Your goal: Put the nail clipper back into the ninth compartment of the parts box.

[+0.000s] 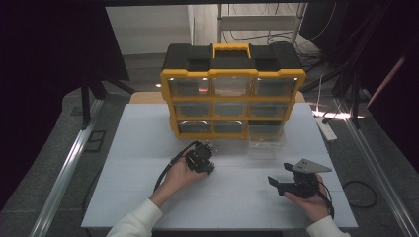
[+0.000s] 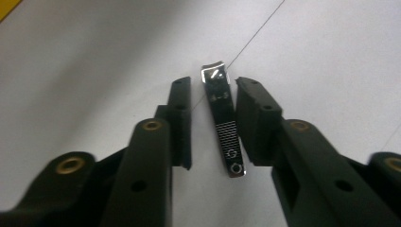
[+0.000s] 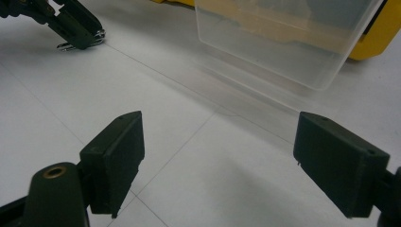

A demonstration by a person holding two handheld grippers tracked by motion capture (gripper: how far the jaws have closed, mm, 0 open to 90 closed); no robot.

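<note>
— Clipper (image 2: pixel 224 124) placement, please?

— It is lying flat on the white bench (image 1: pixel 148 163), in front of the yellow organizer (image 1: pixel 232 94), and the left gripper (image 2: pixel 213 106) is straddling it. In the left gripper view the clipper is sitting between the two jaws, close to the right one, with a narrow gap on the left; whether the right jaw is touching it I cannot tell. So the jaws are standing narrowly apart, not clamping it.

— And the other hand?

— The right gripper (image 1: pixel 277 181) is resting low over the bench to the right, well apart from the clipper, its jaws gaping wide with nothing between them. It is facing a clear drawer (image 3: pixel 288 38) that is sitting pulled out at the organizer's bottom right.
</note>
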